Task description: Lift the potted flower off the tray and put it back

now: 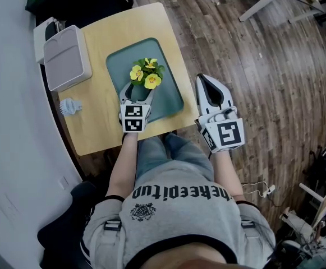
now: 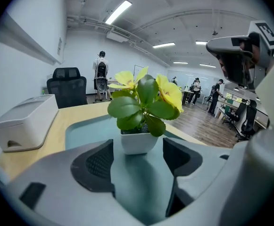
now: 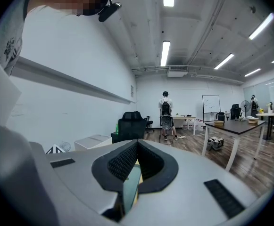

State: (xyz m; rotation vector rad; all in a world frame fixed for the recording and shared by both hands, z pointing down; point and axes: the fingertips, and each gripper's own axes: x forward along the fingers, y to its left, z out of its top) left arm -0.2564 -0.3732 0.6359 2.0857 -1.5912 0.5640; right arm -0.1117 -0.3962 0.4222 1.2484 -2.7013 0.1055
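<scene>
A potted flower (image 1: 146, 75) with yellow blooms and green leaves stands in a small white pot (image 2: 138, 141) on the teal tray (image 1: 171, 91). My left gripper (image 1: 138, 92) sits over the tray just on the near side of the pot, open, its dark pads (image 2: 95, 164) apart with the pot a little beyond them. My right gripper (image 1: 210, 87) hangs off the table's right edge above the floor, jaws shut with nothing between them (image 3: 136, 161).
The tray lies on a light wooden table (image 1: 104, 43). A grey-white box (image 1: 66, 56) stands at the table's left, a small white ribbed object (image 1: 69, 106) nearer me. Wood floor spreads to the right. People and office chairs are far behind.
</scene>
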